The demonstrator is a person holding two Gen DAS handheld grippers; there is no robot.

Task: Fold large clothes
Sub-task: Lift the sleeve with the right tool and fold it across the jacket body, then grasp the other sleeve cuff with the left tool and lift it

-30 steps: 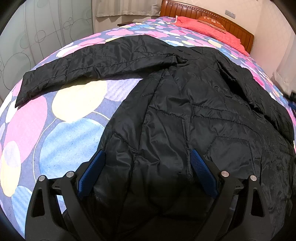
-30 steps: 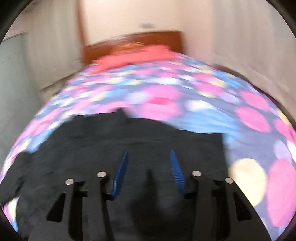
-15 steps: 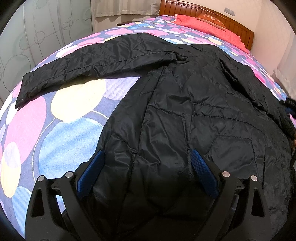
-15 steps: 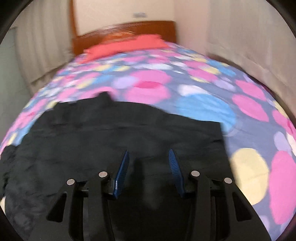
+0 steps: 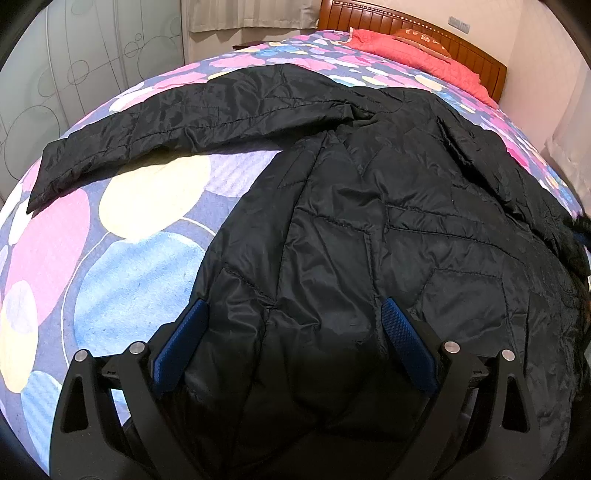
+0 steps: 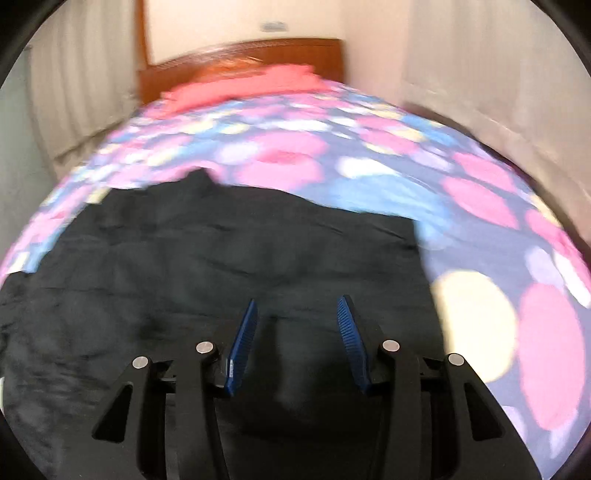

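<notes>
A large black quilted jacket [image 5: 369,221] lies spread on the bed. One sleeve [image 5: 184,122] stretches out to the left. My left gripper [image 5: 295,314] is open wide over the jacket's lower hem, its blue pads [image 5: 184,339] on either side of the fabric. In the blurred right wrist view the jacket [image 6: 221,258] fills the lower left. My right gripper [image 6: 297,310] is open above it and holds nothing.
The bed [image 5: 92,258] has a cover with pink, blue and yellow circles. A red pillow [image 5: 424,48] and wooden headboard [image 5: 406,22] are at the far end. A wardrobe [image 5: 74,66] stands left; curtains [image 6: 498,92] hang right.
The right gripper has swung over the jacket, and its view is motion-blurred. The left gripper has held nearly still over the hem.
</notes>
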